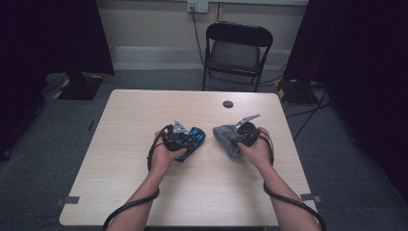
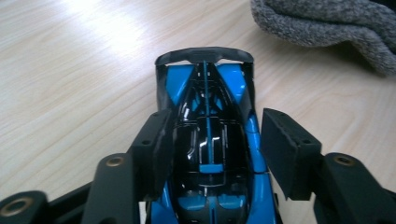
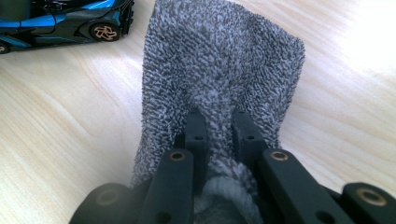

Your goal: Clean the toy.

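Our left gripper straddles the toy car lengthwise, one jaw on each flank. In the left gripper view the jaw on the left lies against the car's black side, while the jaw on the right stands a little off the blue bodywork, so the jaws are half closed around the car without pinching it. The car is blue and black, rests on the table, and points its rear wing away from the gripper. In the high view we see our left hand wrapped around the gripper, with the car just left of the table's middle.

Our right gripper has its jaws pressed together on a fold of the grey cloth, which spreads out beyond the jaws onto the table. In the high view the cloth lies just right of the car, near it but apart, with our right hand behind it.

Farther out, a small dark disc sits near the table's far edge, and a black folding chair stands beyond the table.
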Available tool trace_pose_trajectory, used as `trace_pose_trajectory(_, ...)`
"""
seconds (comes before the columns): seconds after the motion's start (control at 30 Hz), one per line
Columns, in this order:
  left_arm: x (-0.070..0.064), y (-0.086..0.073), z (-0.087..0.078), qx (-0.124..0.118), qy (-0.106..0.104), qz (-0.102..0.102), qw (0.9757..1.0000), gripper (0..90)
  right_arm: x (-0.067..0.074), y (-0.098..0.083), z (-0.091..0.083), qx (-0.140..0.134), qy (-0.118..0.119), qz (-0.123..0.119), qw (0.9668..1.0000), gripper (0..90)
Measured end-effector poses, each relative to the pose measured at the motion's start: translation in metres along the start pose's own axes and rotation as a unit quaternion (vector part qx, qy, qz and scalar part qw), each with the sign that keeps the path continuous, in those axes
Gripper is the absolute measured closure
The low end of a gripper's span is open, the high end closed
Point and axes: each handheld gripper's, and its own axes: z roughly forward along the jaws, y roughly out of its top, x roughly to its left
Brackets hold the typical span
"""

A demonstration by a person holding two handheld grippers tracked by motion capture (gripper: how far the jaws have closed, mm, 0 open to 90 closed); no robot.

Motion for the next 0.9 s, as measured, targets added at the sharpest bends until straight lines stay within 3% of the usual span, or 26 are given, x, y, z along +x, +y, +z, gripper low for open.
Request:
trace_pose_trajectory(0.03,0.0,-0.001,0.002,0.011,0.002,0.007,0.9999,46.6,0.001,0.0,0.001,-0.001,0.001,0.0,1.0,79.6)
trace_pose_trajectory(0.2,0.002,-0.003,0.003,0.002,-0.003,-0.007,1.0,46.6,0.005,-0.001,0.004,0.005,0.0,-0.008,1.0,79.6)
trace_pose_trajectory(0.43,0.0,-0.001,0.003,0.009,0.002,-0.006,0.9999,47.0,0.014,-0.001,0.011,0.008,-0.009,-0.002,0.9999,79.6)
trace_pose_trajectory(0.6,0.0,-0.002,0.003,0.007,0.002,-0.005,1.0,47.2,0.029,0.002,0.017,0.017,-0.015,-0.022,0.9995,79.5)
trace_pose_trajectory(0.9,-0.001,-0.003,0.003,0.004,0.006,-0.005,1.0,47.2,0.061,0.004,0.027,0.021,0.003,-0.053,0.9984,79.2)
